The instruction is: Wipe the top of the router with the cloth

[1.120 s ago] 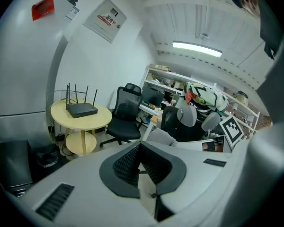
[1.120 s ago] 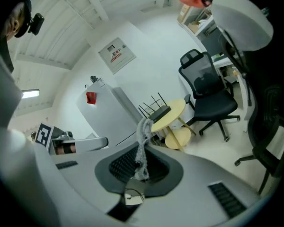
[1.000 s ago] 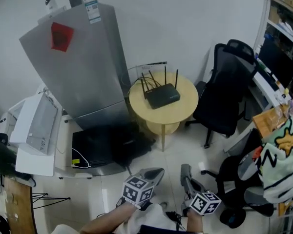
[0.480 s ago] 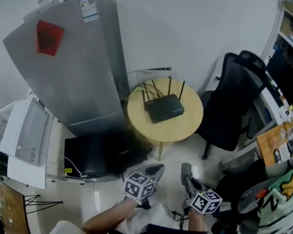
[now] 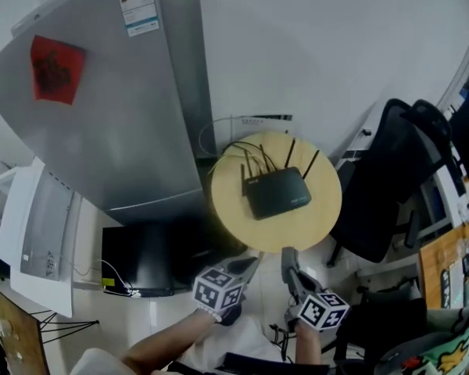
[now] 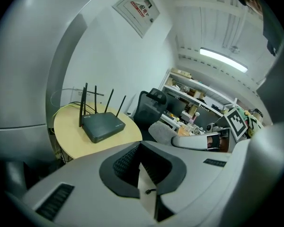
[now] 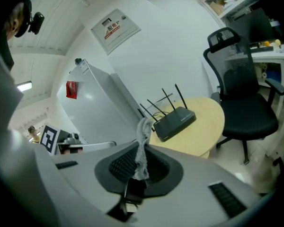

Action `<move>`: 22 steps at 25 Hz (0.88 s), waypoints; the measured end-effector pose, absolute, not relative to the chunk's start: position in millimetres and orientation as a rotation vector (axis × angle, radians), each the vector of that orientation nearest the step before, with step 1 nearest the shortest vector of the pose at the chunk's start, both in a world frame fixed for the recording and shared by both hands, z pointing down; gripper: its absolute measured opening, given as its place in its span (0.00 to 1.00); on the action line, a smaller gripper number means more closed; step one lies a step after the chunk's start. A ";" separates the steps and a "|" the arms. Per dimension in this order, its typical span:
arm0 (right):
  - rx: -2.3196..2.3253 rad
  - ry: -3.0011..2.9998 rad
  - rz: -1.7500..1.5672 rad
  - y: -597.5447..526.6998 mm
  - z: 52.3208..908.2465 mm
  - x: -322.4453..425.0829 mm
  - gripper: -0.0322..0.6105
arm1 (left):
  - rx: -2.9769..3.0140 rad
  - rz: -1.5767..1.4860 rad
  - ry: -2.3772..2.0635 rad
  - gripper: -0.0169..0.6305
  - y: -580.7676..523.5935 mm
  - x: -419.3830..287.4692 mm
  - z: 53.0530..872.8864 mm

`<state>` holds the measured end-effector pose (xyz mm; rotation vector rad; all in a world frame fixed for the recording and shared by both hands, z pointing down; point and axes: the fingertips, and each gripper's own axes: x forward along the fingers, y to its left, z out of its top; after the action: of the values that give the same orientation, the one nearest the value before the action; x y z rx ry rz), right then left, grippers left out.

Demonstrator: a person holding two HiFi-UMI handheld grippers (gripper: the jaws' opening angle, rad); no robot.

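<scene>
Small office w/ plain white wall (image 5: pixel 328 45), pale glossy floor (image 5: pixel 266 303). Tall fridge (image 5: pixel 117 123) at left, smooth brushed-grey metal, red sticker (image 5: pixel 56 69) on the door; its top is cut off by the frame edge. Beside it a round table (image 5: pixel 316 225), light matte wood. On the table lies the router (image 5: pixel 277 194): flat black plastic box, thin stick antennas along its back edge, cables trailing behind. Black mesh-back chair (image 5: pixel 383 186) just right of the table, partly out of frame.

Left gripper (image 6: pixel 139 148): ribbed dark pads pressed together, nothing between them. Right gripper (image 7: pixel 141 151): jaws clamped on the cloth (image 7: pixel 142 143), a thin crumpled whitish strip sticking up past the pads. Both grippers hang low, near the table's front edge, apart from the router. In the head view the cloth is too small to make out.
</scene>
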<state>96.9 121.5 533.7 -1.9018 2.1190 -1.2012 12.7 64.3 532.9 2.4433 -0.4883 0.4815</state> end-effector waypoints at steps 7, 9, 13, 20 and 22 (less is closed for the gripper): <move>-1.889 2.142 -1.240 57.0 546.6 90.4 0.11 | 2.418 0.495 -0.489 0.02 8.9 12.1 546.8; -1.889 2.146 -1.238 43.9 546.6 88.0 0.11 | 2.408 0.496 -0.477 0.02 0.7 11.0 549.4; -1.895 2.169 -1.248 25.9 548.4 86.1 0.10 | 2.402 0.498 -0.461 0.02 -16.2 11.4 553.5; -1.907 2.244 -1.258 -14.4 555.6 103.7 0.11 | 2.382 0.486 -0.503 0.02 -46.9 23.0 561.3; -1.905 2.284 -1.271 -33.5 562.9 110.4 0.11 | 2.373 0.483 -0.524 0.02 -55.3 26.6 564.1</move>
<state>110.4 -33.5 562.9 -1.9049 2.2844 -1.2712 26.6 -55.3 564.1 2.3730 -0.5244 0.4829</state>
